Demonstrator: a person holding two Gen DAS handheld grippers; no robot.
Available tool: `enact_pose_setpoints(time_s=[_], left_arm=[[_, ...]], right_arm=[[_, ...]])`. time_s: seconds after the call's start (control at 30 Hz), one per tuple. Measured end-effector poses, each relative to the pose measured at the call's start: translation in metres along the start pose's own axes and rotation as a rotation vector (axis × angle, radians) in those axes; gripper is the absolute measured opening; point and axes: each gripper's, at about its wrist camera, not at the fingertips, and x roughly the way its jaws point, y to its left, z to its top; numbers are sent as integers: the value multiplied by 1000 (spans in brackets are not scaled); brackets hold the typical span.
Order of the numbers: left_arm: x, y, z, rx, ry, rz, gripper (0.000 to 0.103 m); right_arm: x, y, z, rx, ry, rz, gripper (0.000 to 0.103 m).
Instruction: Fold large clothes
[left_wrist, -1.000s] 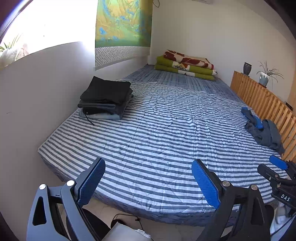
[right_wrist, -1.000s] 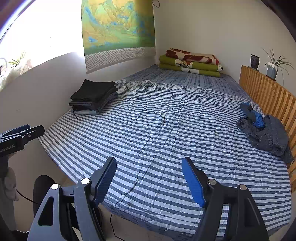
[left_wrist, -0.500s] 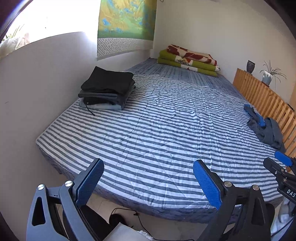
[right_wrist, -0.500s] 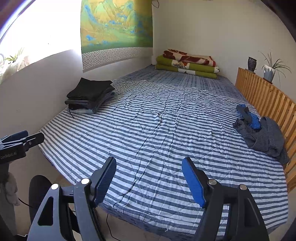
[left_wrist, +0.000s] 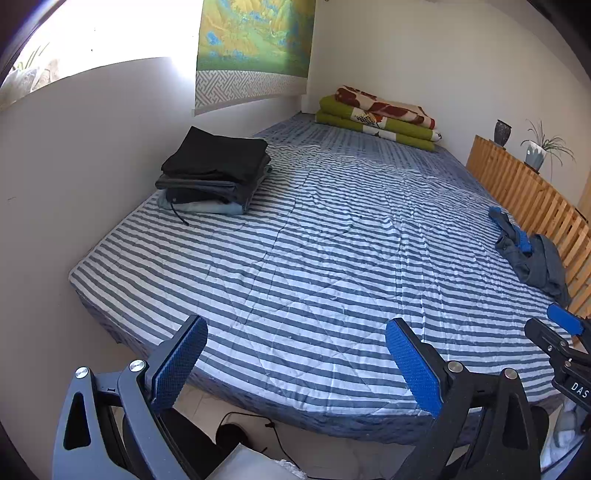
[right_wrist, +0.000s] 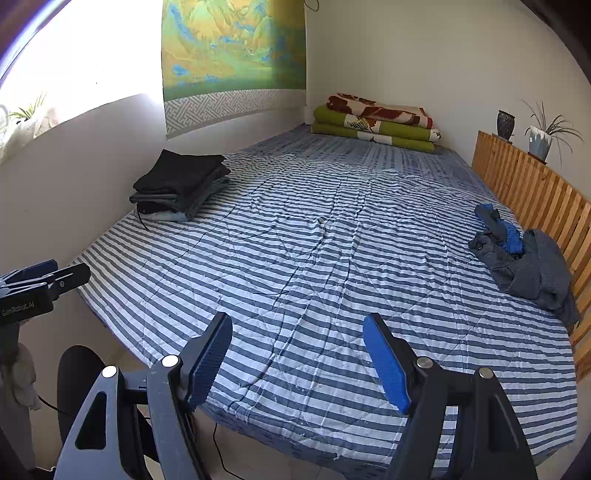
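A crumpled grey and blue garment (left_wrist: 532, 254) (right_wrist: 524, 262) lies at the bed's right side against the wooden rail. A neat stack of folded dark clothes (left_wrist: 216, 173) (right_wrist: 181, 188) sits at the left by the wall. My left gripper (left_wrist: 295, 362) hovers open and empty over the bed's near edge. My right gripper (right_wrist: 297, 354) also stands open, nothing between its blue pads, over the near edge. Each gripper shows at the rim of the other's view: the right one (left_wrist: 565, 332), the left one (right_wrist: 40, 280).
The blue-and-white striped bed (left_wrist: 332, 240) fills the room between the white wall at left and a slatted wooden rail (right_wrist: 535, 199) at right. Folded green and red blankets (right_wrist: 376, 122) lie at the far end. Potted plant (right_wrist: 539, 140) on the rail. Cables on the floor below.
The left wrist view has sunk slightly, so the bed's near edge sits a little higher in its frame. The right wrist view drifted slightly at first. Both grippers stay open.
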Motion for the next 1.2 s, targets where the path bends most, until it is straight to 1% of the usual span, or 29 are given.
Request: enact_pose_setpoints(time_s=[0.47, 1.2], left_arm=[[-1, -2, -1, 2, -8, 2, 99], [8, -10, -5, 15, 13, -5, 99]], right_arm=[[2, -5, -3, 12, 2, 4, 70], [8, -8, -5, 22, 20, -1, 70]])
